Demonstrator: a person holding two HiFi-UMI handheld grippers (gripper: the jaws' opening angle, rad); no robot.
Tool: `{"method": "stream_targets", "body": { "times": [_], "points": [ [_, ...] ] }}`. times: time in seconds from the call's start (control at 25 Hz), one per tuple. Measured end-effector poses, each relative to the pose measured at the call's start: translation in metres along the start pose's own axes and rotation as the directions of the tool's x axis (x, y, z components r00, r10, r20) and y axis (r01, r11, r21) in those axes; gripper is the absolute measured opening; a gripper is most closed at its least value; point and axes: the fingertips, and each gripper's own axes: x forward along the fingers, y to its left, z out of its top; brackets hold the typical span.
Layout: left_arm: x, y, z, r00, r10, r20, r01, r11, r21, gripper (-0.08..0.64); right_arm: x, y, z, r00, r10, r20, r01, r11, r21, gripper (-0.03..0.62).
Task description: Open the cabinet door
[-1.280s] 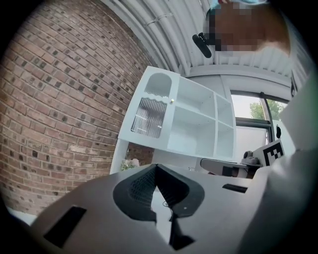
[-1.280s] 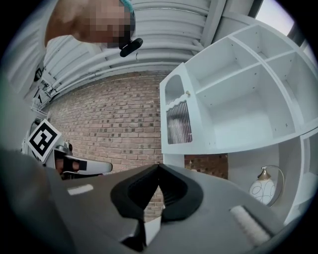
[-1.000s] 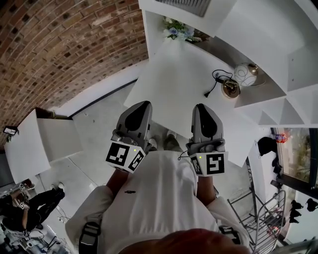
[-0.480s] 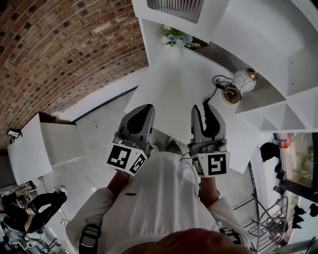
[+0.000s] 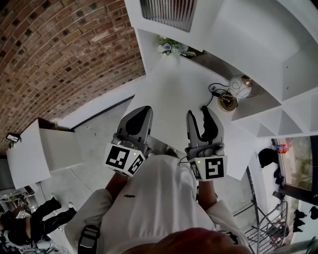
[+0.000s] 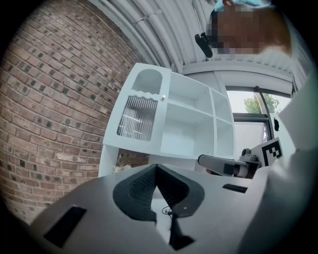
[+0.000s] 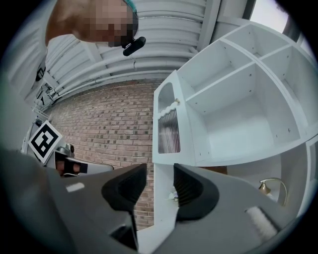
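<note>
The white cabinet point(image 5: 258, 44) stands ahead of me, with a slatted door point(image 5: 166, 14) at its upper left. In the left gripper view that door point(image 6: 136, 117) is closed and has a small knob point(image 6: 163, 98) at its edge. The right gripper view shows the same door point(image 7: 169, 131) and knob point(image 7: 175, 102). My left gripper point(image 5: 143, 110) is shut and holds nothing, its tips meeting point(image 6: 155, 166). My right gripper point(image 5: 199, 113) is open; its jaws have just been opening and nothing is between them point(image 7: 160, 174). Both grippers hang level, well short of the cabinet.
A globe lamp point(image 5: 237, 87) with a brass base and a black cable point(image 5: 211, 92) sits on the cabinet's counter point(image 5: 174, 94), and flowers point(image 5: 171, 47) at its back. A brick wall point(image 5: 49, 49) is to the left, with a white box point(image 5: 30, 154) below it. A person point(image 5: 30, 225) crouches at lower left.
The right gripper's jaws have gone from shut to open. Both grippers have edged toward the cabinet. The person at lower left has shifted.
</note>
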Motion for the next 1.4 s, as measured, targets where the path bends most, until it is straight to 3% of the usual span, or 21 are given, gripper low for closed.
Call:
{"method": "stream_targets", "body": {
  "times": [0.16,0.6,1.08,1.24,1.4],
  "points": [
    [0.006,0.001,0.003,1.0,0.004,0.002,-0.004,1.0,0.018,0.009,0.004,-0.006,0.003,1.0,0.016,0.001,-0.016,1.0,-0.019,0.193],
    [0.024,0.007,0.012,0.999,0.035,0.014,-0.036,0.998,0.043,0.009,0.02,-0.023,0.003,0.999,0.028,-0.024,-0.028,0.999,-0.029,0.195],
    [0.043,0.016,0.022,0.997,0.074,0.028,-0.075,0.996,0.043,0.009,0.053,-0.05,0.016,0.997,0.049,0.056,-0.047,0.998,-0.031,0.196],
    [0.048,0.02,0.027,0.996,0.087,0.035,-0.088,0.995,0.046,0.009,0.065,-0.057,0.014,0.998,0.051,0.026,-0.051,0.998,-0.028,0.201],
    [0.056,0.023,0.031,0.995,0.095,0.038,-0.097,0.994,0.047,0.009,0.076,-0.06,0.018,0.996,0.075,0.056,-0.072,0.997,-0.041,0.204]
  ]
}}
